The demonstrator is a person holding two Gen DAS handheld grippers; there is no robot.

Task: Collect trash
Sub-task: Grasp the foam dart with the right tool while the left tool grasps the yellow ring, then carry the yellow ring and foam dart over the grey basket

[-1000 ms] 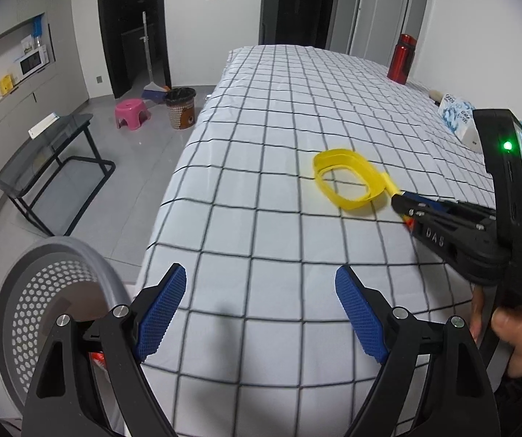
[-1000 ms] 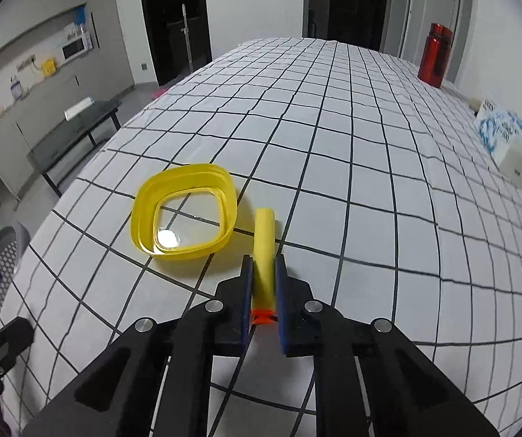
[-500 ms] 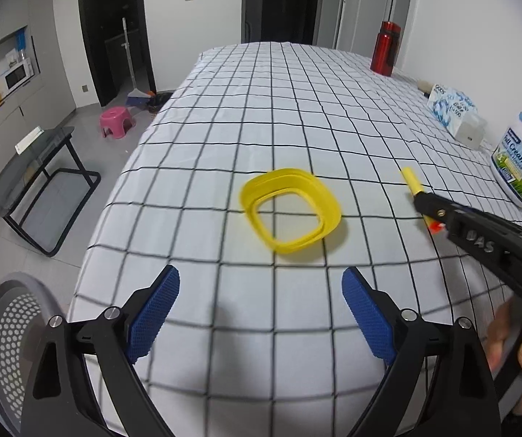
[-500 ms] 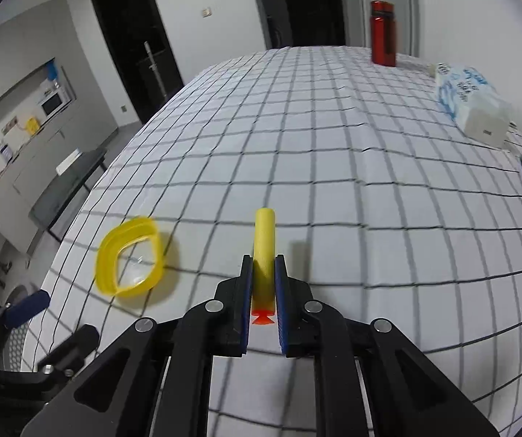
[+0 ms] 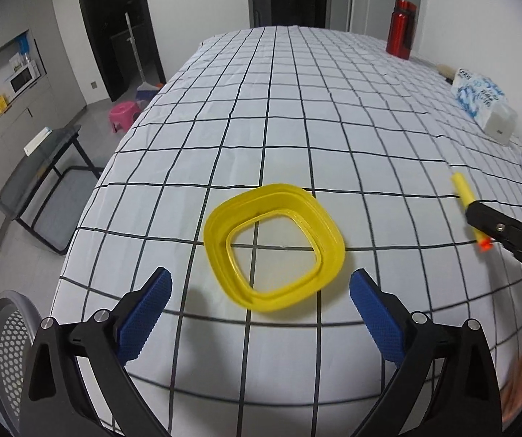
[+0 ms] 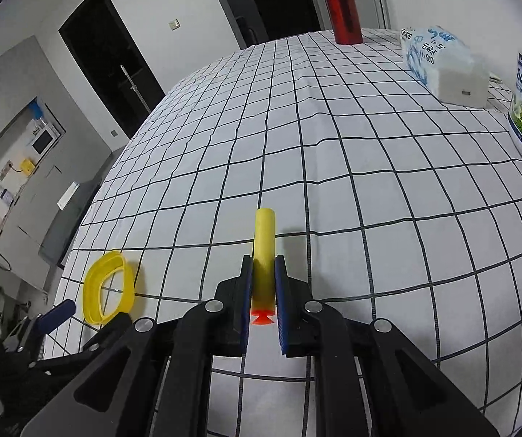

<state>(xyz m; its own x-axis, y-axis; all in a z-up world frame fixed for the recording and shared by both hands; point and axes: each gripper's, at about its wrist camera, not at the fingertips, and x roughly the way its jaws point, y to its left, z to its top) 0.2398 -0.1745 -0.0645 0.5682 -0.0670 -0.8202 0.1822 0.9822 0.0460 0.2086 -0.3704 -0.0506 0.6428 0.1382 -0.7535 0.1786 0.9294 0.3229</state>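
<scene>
Left gripper (image 5: 259, 293): angled down toward the checked tablecloth (image 5: 333, 116); its jaws have just been opening and now stand wide apart, nothing between the blue pads (image 5: 144, 318).
Left gripper position: hovers just short of the yellow ring (image 5: 273, 249), which lies ahead of the gap between the fingers, not touched.
Right gripper (image 6: 264, 273): angled down over the cloth, jaws together and clamped on the foam dart (image 6: 264, 251).
Right hand: a blurred part of it shows at the lower right edge of the left wrist view.
Foam dart: yellow cylindrical body with an orange tip at the rear; body projects forward beyond the pads, clear of the cloth.
Yellow ring: flat, rounded-square plastic band with stepped inner ridges, open centre showing the cloth; lies near the table's near left edge.
Perforated bin (image 5: 4, 353): on the floor at the table's left corner.
</scene>
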